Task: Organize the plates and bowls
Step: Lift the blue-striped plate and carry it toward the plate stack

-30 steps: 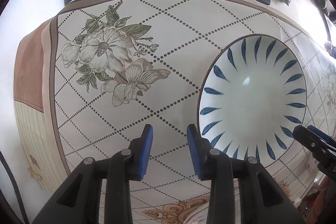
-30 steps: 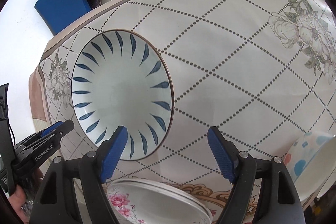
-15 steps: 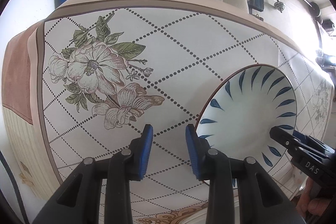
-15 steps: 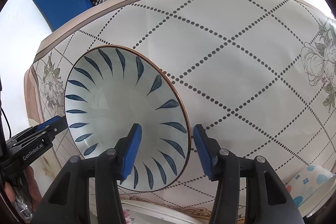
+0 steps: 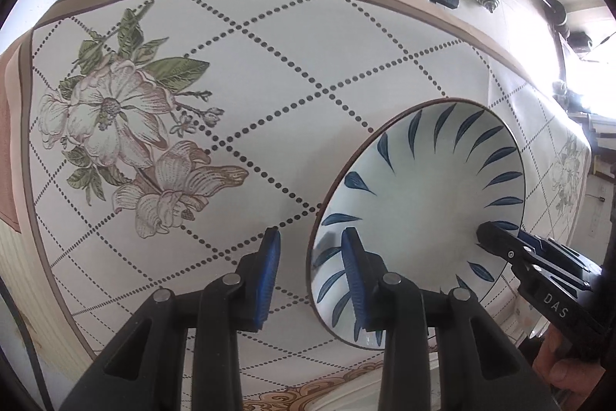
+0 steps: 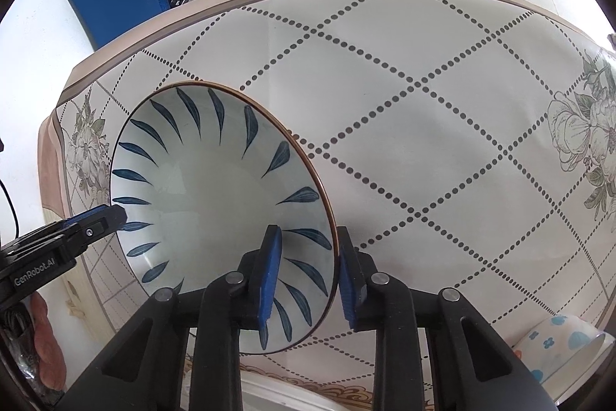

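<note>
A white bowl with blue leaf strokes and a brown rim (image 6: 215,203) is lifted and tilted above the tablecloth. My right gripper (image 6: 308,276) is shut on its rim, one pad inside and one outside. The bowl also shows in the left wrist view (image 5: 423,210), where the right gripper's black finger (image 5: 496,241) reaches in from the right. My left gripper (image 5: 312,276) straddles the bowl's opposite rim, its pads still apart and not pressing the wall.
A flowered plate's edge (image 6: 285,391) lies at the table's near edge below the grippers. A white bowl with blue dots (image 6: 566,341) stands at the near right. The patterned tablecloth (image 6: 423,95) spreads beyond; sofa, blue board and dumbbells lie past the table.
My right gripper closed on the bowl's rim and lifted and tilted the bowl off the table. My left gripper came to the bowl's other rim.
</note>
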A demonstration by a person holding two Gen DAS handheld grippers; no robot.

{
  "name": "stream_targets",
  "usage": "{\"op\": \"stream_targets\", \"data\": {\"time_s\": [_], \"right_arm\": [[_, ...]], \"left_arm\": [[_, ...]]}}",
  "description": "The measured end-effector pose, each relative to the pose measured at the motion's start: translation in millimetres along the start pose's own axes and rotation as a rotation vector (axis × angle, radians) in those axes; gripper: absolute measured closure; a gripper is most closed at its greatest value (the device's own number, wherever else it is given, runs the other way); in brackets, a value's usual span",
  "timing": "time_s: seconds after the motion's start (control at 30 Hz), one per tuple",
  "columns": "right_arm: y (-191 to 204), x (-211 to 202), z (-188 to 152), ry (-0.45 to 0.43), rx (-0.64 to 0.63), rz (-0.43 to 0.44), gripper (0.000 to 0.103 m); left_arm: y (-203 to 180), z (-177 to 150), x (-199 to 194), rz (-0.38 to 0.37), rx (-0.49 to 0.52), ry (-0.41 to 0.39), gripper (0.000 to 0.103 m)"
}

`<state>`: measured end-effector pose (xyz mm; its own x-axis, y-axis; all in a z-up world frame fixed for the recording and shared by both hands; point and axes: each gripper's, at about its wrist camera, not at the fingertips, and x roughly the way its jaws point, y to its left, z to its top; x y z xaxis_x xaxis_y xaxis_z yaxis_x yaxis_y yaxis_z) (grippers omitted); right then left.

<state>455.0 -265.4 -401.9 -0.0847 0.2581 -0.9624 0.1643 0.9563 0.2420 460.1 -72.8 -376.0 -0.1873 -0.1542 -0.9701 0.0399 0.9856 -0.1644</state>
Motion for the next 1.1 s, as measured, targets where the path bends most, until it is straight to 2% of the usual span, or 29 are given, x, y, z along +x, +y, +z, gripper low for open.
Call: {"op": "stream_targets", "data": {"time_s": [0.07,0.27,0.47,0.63,0.7,0.77,0.87,1.1], "right_arm": [[-3,-2,-1,-0.006,-0.009,0.000,0.074],[-3,-3,-1,-0.012,-0.023,0.000,0.076],[1,1,-5,0.017,-0.034,0.005,0.078],[10,7,-27,0.056,-0.084,-0.003,0.078],[17,7,-34,0.042,-0.123,-0.033,0.079],[21,7,-38,0.034,-0.147,-0.061,0.079],[24,8,-36,0.039,-0.152,-0.065,0.075],[31,11,-32,0.044,-0.158,-0.070,0.064]], "left_arm": [[-7,1,3,-0.026,0.018,-0.006,0.072],[-16,-3,1,0.017,0.056,-0.050,0.075],[-12,-27,-2,0.097,0.097,-0.070,0.076],[-4,-55,-1,0.132,0.120,-0.079,0.079],[-1,-60,0,0.136,0.125,-0.076,0.079],[1,-62,0,0.136,0.122,-0.078,0.076],[4,-61,1,0.121,0.112,-0.076,0.071],[-2,-48,11,0.089,0.098,-0.083,0.071]]}}
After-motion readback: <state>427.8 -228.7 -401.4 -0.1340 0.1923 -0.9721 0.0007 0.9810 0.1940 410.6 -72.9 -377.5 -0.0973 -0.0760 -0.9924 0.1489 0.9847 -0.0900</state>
